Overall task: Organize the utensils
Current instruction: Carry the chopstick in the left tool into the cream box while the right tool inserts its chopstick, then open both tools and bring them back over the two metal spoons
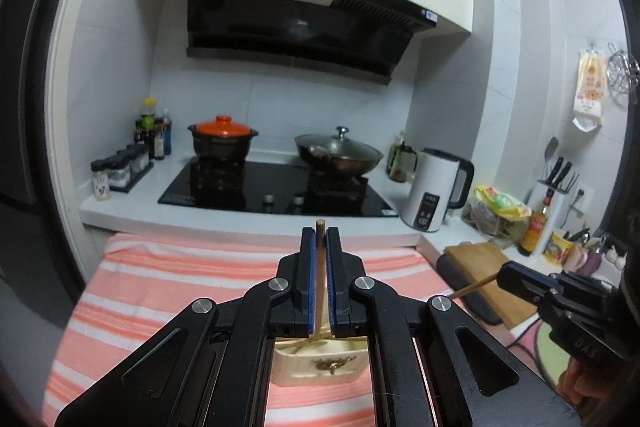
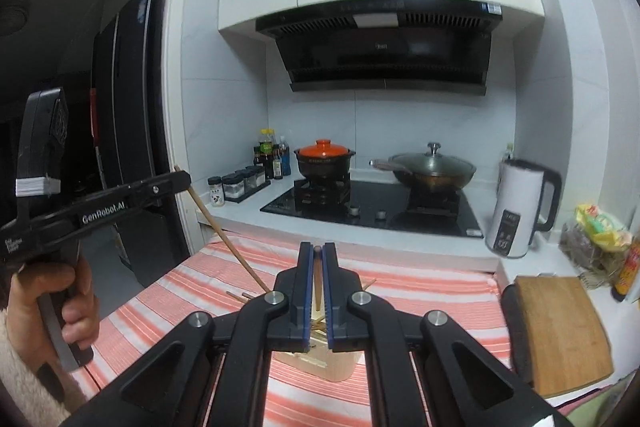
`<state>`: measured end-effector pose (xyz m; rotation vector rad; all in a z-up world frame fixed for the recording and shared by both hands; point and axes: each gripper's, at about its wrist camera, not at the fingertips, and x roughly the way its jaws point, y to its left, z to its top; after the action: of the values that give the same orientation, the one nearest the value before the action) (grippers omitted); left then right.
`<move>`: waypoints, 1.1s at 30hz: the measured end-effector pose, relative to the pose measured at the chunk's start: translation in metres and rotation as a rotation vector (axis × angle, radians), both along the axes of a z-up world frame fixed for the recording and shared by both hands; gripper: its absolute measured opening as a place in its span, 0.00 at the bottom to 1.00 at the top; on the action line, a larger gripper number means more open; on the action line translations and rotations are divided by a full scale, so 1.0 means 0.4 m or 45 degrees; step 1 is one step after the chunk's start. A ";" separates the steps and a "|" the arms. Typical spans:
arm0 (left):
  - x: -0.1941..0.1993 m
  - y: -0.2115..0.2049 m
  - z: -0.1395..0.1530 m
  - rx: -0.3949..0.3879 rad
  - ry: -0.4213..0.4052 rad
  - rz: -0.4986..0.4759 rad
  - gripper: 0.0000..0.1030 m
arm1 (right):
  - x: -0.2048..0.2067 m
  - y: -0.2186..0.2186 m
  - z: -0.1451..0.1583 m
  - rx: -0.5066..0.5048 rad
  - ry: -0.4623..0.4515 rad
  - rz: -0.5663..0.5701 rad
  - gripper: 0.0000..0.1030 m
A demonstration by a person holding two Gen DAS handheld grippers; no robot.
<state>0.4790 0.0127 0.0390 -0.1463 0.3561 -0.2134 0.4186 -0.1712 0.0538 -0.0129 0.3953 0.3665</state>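
Aloft, each hand-held gripper, left (image 1: 319, 231) and right (image 2: 318, 253), clamped on one chopstick (image 1: 320, 269).

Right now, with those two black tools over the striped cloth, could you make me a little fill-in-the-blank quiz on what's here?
1. Each tool, the left tool and the right tool, is shut on a wooden ____.
2. The clay pot on the stove has a lid coloured ____.
3. The white kettle stands to the ____ of the wok.
4. The striped cloth is white and ____.

Missing words: chopstick; orange; right; pink.
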 end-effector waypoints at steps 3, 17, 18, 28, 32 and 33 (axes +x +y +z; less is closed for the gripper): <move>0.047 -0.015 -0.063 0.013 0.070 -0.014 0.02 | 0.067 0.008 -0.065 0.022 0.093 -0.007 0.04; 0.000 0.015 -0.159 0.061 0.344 -0.102 0.87 | 0.069 0.013 -0.153 0.030 0.194 0.065 0.54; -0.034 0.025 -0.161 0.094 0.363 -0.108 0.91 | 0.039 0.004 -0.137 0.022 0.151 0.057 0.57; -0.339 0.116 -0.505 0.168 0.677 -0.039 0.98 | -0.302 -0.072 -0.335 -0.287 0.261 -0.058 0.71; -0.401 0.103 -0.604 0.296 0.664 0.097 0.98 | -0.397 -0.106 -0.519 -0.330 0.443 -0.142 0.71; -0.407 0.096 -0.615 0.330 0.652 0.110 0.98 | -0.416 -0.113 -0.545 -0.316 0.468 -0.150 0.71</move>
<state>0.3161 0.0510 -0.2071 0.0433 0.8806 -0.0391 0.2522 -0.2163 -0.1641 -0.1653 0.8003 0.2003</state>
